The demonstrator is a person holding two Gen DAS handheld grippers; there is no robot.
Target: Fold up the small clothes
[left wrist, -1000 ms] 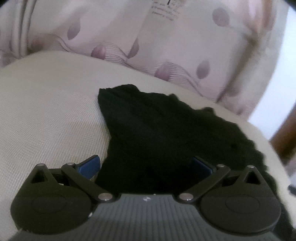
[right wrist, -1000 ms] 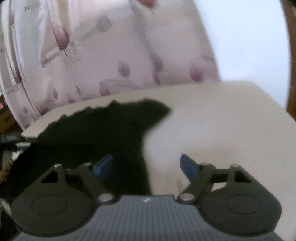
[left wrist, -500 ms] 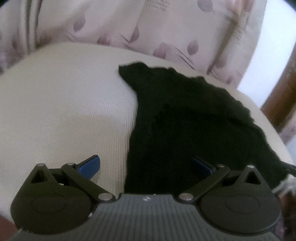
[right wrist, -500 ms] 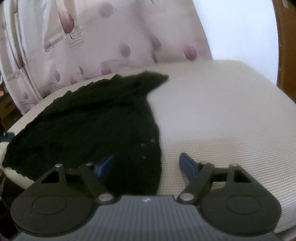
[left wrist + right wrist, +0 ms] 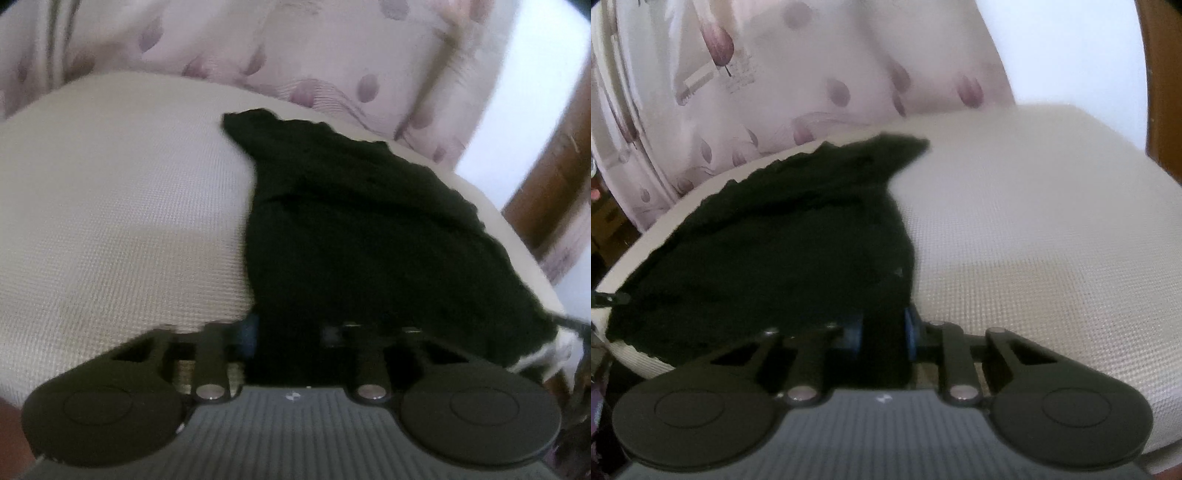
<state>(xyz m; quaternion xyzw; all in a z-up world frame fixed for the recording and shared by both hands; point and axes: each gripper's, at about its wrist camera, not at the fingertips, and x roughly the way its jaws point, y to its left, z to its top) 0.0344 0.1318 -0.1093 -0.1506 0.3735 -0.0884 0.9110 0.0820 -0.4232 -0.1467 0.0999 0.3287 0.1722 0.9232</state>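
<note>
Black garment [image 5: 362, 236] on cream cushion [image 5: 110, 229]: my left gripper [image 5: 291, 332] and right gripper [image 5: 882, 330] jaws closing on its near edge

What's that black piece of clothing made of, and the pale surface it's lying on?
The black garment looks like a soft matte knit, perhaps wool or acrylic: its far edge is bumpy and scalloped, and it drapes limply. The pale cushion seems covered in a woven, waffle-textured fabric: a fine grid of small squares shows across it.
</note>
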